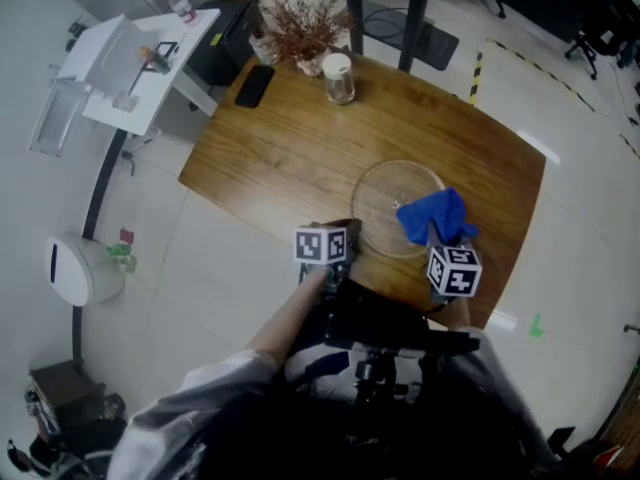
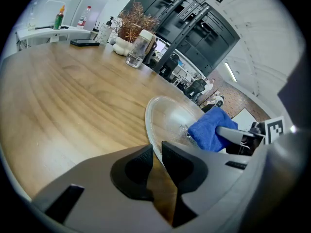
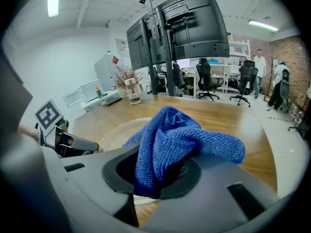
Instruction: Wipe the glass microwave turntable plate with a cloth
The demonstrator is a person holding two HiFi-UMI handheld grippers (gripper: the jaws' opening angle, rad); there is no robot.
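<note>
Left gripper [image 2: 156,152] has its two jaws nearly together, and they pinch the near rim of the glass turntable plate [image 1: 385,193], so the rim stands between them. Right gripper [image 3: 160,170] is closed on a blue cloth [image 3: 170,140]; the cloth is bunched up and bulges out over the jaws. In the head view this cloth is over the right side of the plate, by its rim, but I cannot tell if it presses on the glass. The plate lies flat on the wooden table [image 1: 290,148], near the edge where the person stands. Farther on the table, well apart from the plate, stands a glass jar with a white lid [image 1: 338,78]. Just beside it is a pot of dry brown twigs [image 1: 305,28], and a dark phone [image 1: 254,85] lies at the far left corner. Beyond the table there is a white side table [image 1: 140,68].
</note>
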